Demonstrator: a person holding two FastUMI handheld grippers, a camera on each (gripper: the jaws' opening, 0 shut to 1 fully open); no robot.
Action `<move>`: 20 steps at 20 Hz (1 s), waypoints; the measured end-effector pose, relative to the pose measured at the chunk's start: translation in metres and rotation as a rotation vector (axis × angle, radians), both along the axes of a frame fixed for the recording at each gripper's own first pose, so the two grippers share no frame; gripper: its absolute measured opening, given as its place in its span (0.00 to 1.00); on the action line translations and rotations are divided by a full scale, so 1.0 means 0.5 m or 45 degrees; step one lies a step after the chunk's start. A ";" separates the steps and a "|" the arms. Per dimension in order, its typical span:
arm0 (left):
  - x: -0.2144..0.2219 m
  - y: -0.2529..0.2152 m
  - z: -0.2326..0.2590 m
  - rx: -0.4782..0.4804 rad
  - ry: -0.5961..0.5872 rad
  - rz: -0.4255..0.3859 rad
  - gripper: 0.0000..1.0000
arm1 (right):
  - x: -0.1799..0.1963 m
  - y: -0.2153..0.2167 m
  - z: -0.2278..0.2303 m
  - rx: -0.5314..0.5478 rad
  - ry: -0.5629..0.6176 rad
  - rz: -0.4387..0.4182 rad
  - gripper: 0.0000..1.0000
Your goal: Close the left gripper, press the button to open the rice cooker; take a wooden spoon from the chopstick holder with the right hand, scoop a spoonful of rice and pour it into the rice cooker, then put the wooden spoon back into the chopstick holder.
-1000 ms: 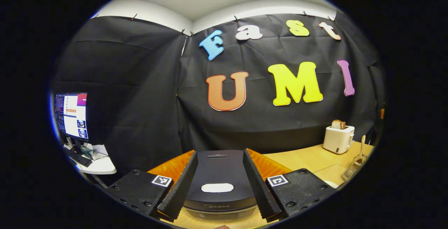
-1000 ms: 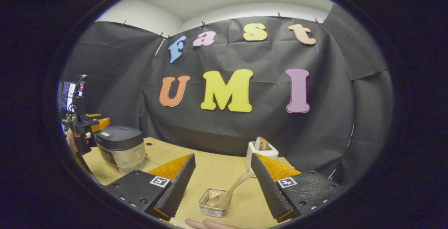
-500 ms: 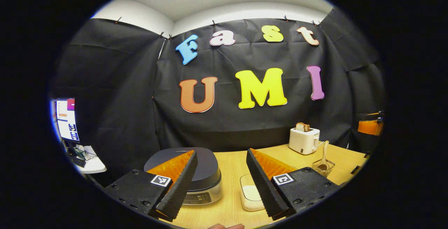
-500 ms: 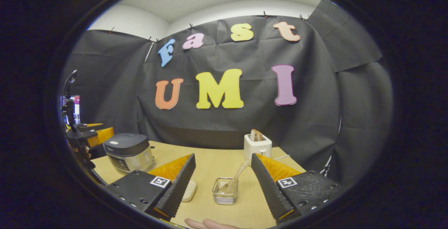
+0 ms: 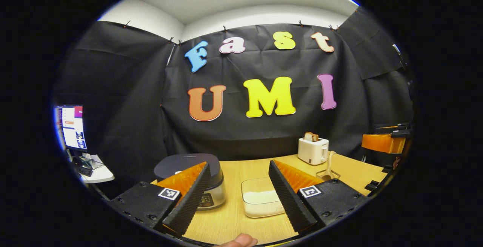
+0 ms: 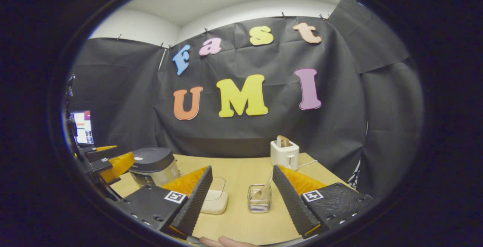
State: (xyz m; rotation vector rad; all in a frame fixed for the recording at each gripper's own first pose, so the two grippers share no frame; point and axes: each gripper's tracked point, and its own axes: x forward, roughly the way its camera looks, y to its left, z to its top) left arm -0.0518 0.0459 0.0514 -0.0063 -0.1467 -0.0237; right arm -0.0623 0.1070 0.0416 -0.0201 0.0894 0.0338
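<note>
While both hand-held grippers gape empty, rice cooker (image 5: 190,171) behind left one's (image 5: 238,198) left finger, wooden spoon (image 6: 266,186) ahead of right one (image 6: 241,201).

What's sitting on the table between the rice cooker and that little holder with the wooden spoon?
A shallow container of rice lies between the rice cooker and the chopstick holder in the right gripper view; the left gripper view shows it too.

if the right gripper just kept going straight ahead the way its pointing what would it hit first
Most likely the chopstick holder with the wooden spoon in it, standing between the right gripper's open fingers just ahead. The toaster sits farther back; depth is hard to judge.
</note>
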 end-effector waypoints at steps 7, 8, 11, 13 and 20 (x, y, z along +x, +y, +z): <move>0.034 0.076 -0.025 -0.082 0.032 0.070 0.99 | -0.005 0.086 0.013 0.005 -0.009 0.065 0.91; 0.040 0.079 -0.033 -0.090 0.043 0.063 0.99 | -0.006 0.088 0.017 0.004 -0.023 0.062 0.95; 0.049 0.082 -0.042 -0.121 0.073 0.045 0.99 | -0.002 0.094 0.013 -0.002 -0.025 0.066 0.92; 0.048 0.080 -0.035 -0.130 0.062 0.049 0.99 | -0.003 0.099 0.011 0.011 -0.017 0.082 0.95; 0.042 0.036 -0.020 -0.086 0.038 0.032 0.99 | -0.010 0.073 0.024 0.015 -0.057 0.091 0.92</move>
